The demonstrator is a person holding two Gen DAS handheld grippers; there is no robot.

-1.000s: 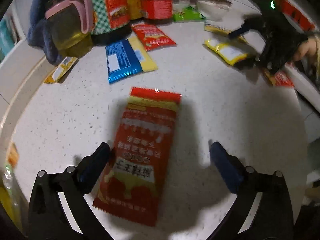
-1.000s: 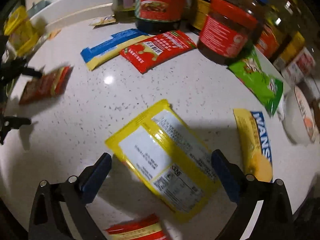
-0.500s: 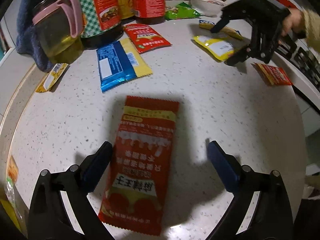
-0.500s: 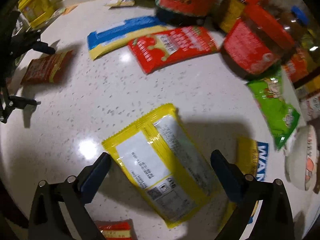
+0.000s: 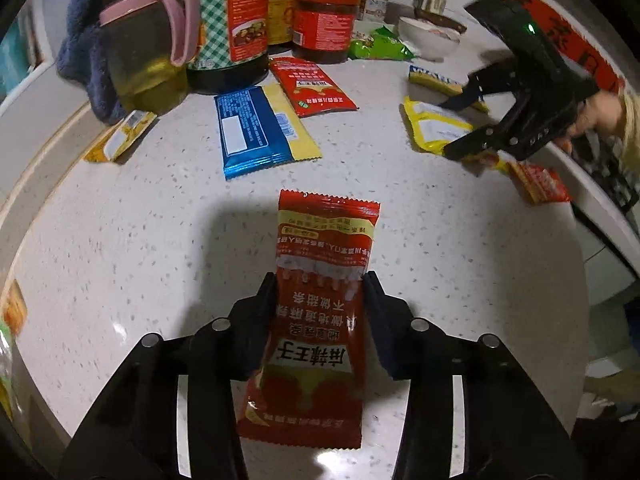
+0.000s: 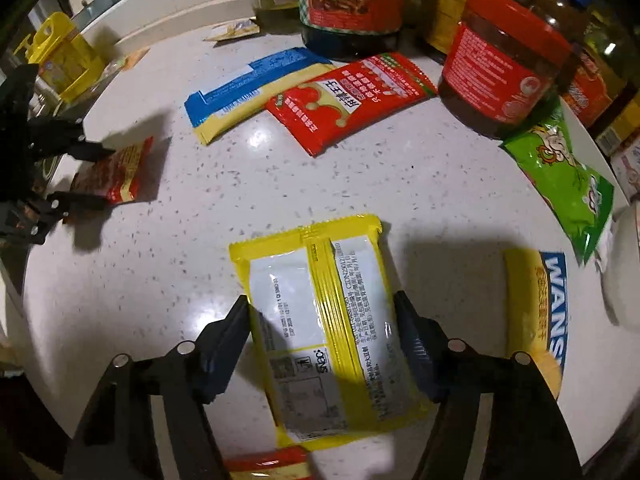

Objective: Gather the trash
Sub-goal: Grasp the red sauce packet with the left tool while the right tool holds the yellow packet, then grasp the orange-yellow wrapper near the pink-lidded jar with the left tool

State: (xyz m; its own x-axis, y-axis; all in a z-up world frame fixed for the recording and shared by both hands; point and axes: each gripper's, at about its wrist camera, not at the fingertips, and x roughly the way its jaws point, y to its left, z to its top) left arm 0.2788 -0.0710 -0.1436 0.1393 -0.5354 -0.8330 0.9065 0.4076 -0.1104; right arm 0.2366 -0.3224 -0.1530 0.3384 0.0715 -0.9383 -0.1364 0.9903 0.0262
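White speckled stone forms the round countertop (image 5: 460,264) you are working over, and it carries everything noted here. At its far edge stand the largest items: a dark bottle with a green-checked label (image 5: 228,32), a red-lidded jar (image 5: 326,24) and a pink-handled oil jug (image 5: 148,52), with a dark blue cloth (image 5: 86,64) bunched behind the jug. Your left gripper (image 5: 320,286) has just been closing, and its two dark pads now press against the long sides of the red sachet (image 5: 320,300), which lies flat on the stone directly in front of you, its near half between the fingers. Your right gripper (image 6: 322,308) has likewise just been closing; its pads sit against both side edges of the yellow packet (image 6: 328,320), printed back facing up, flat on the counter. Loose wrappers remain on the surface: a blue and yellow wrapper (image 5: 256,128) just in front of the bottle, a second red sachet (image 5: 314,86) beside it with their edges overlapping, a green snack bag (image 6: 568,172) next to the jar, and a yellow pack with blue lettering (image 6: 536,300) just right of the yellow packet. A small yellow sachet (image 5: 120,138) lies near the rim by the cloth.
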